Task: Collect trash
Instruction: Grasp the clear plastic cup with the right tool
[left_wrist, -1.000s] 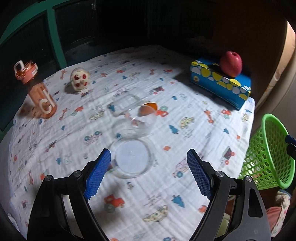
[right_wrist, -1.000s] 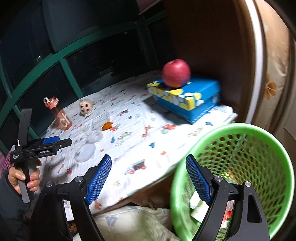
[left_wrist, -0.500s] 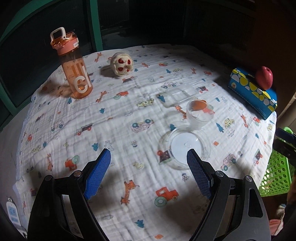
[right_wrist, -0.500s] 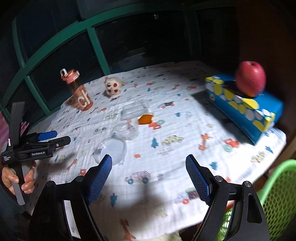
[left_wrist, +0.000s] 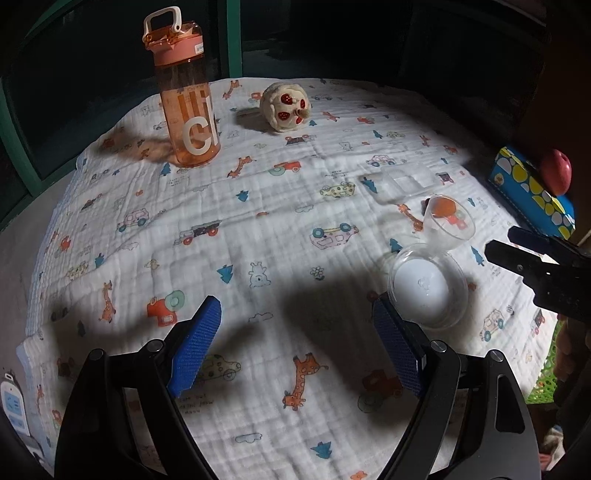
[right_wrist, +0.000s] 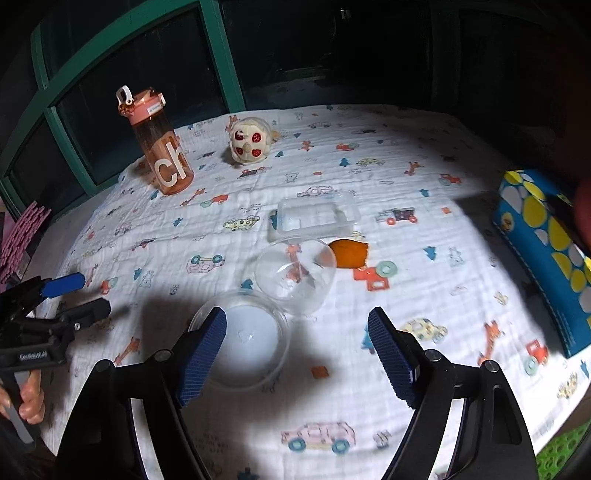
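On the printed cloth lie a clear round lid (right_wrist: 243, 339) (left_wrist: 428, 286), a clear plastic cup on its side (right_wrist: 295, 275) (left_wrist: 448, 219), a clear rectangular tray (right_wrist: 314, 218) (left_wrist: 402, 181) and an orange scrap (right_wrist: 349, 253). My right gripper (right_wrist: 297, 349) is open and empty, hovering just short of the lid and cup. My left gripper (left_wrist: 299, 341) is open and empty over bare cloth, left of the lid. The right gripper shows at the right edge of the left wrist view (left_wrist: 535, 266).
An orange water bottle (right_wrist: 159, 144) (left_wrist: 186, 96) and a small plush toy (right_wrist: 251, 142) (left_wrist: 286, 105) stand at the back. A blue tissue box (right_wrist: 546, 240) (left_wrist: 532, 192) holds a red apple (left_wrist: 556, 171) at right. A green basket (right_wrist: 561, 454) sits below the table's right edge.
Both grippers swung left, away from the green basket and toward the table. The right gripper came closer to the lid and cup. Both stayed open.
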